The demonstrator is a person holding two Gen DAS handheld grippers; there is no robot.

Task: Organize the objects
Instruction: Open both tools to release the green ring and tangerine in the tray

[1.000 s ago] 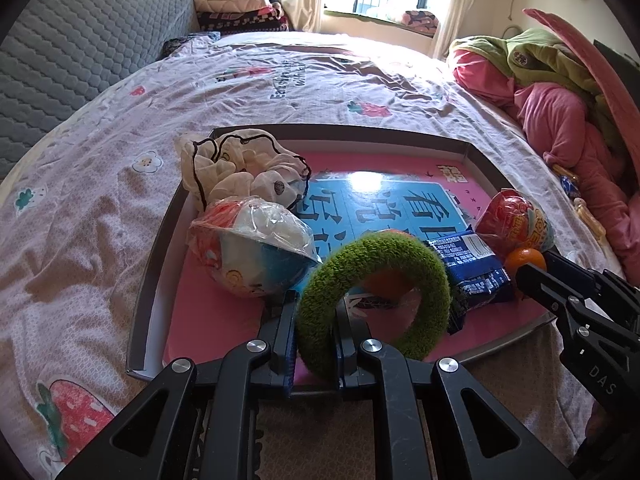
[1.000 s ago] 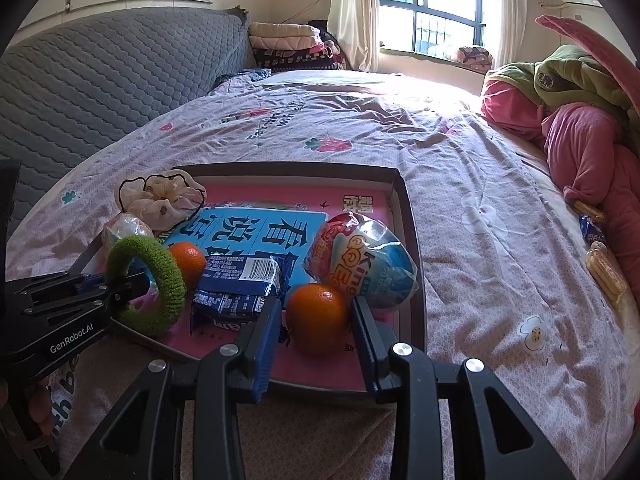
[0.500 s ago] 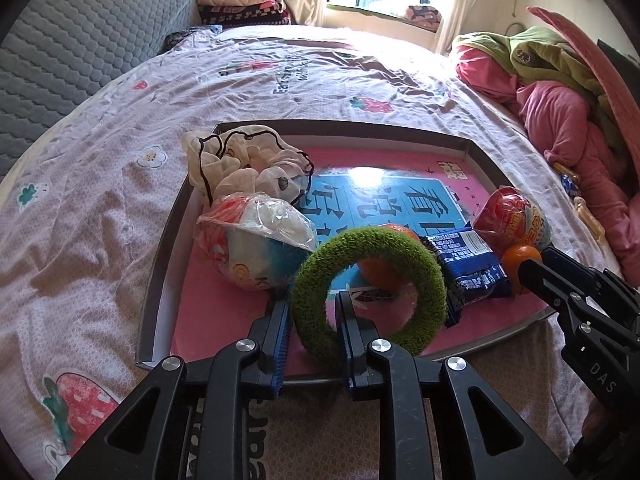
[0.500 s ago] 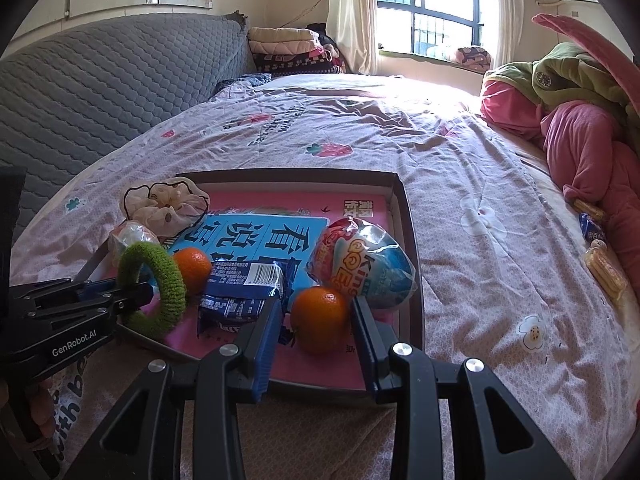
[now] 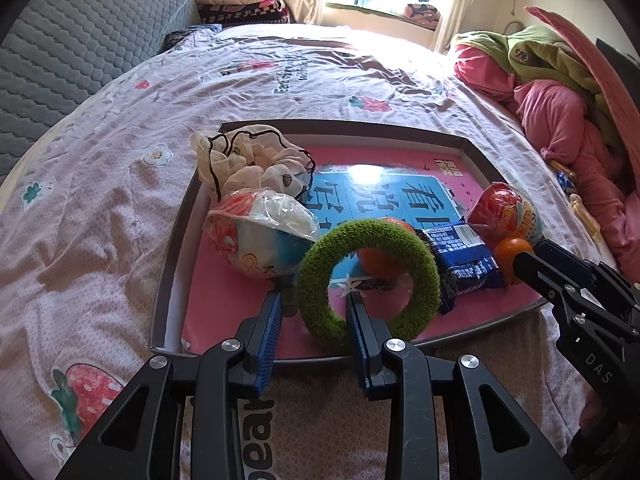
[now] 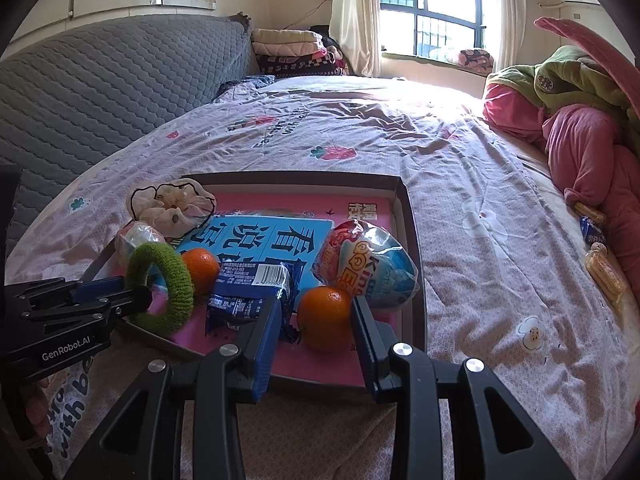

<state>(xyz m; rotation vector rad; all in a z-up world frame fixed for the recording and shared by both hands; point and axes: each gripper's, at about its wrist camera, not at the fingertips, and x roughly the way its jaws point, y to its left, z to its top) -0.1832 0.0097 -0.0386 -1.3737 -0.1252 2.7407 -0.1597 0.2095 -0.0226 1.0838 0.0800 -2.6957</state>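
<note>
A shallow tray (image 5: 172, 264) with a pink and blue floor lies on the bed. My left gripper (image 5: 314, 300) is open; the green fuzzy ring (image 5: 370, 280) stands on edge in the tray, leaning on the right finger, with its lower rim between the jaws. In the right wrist view the ring (image 6: 164, 282) sits by the left gripper's tip. My right gripper (image 6: 314, 306) is open around an orange (image 6: 325, 317) resting on the tray. A second orange (image 6: 200, 265), a blue snack packet (image 6: 250, 294) and a wrapped toy egg (image 6: 366, 266) lie nearby.
A cream scrunchie (image 5: 252, 160) and a plastic-wrapped ball (image 5: 260, 236) fill the tray's left side. Pink and green bedding (image 6: 576, 128) is piled at the right. Small snacks (image 6: 600, 268) lie on the sheet. A grey quilted headboard (image 6: 100, 84) stands left.
My left gripper has opened and let go of the green ring, which now rests in the tray. The right gripper's jaws have widened off the orange. Both have drawn back slightly.
</note>
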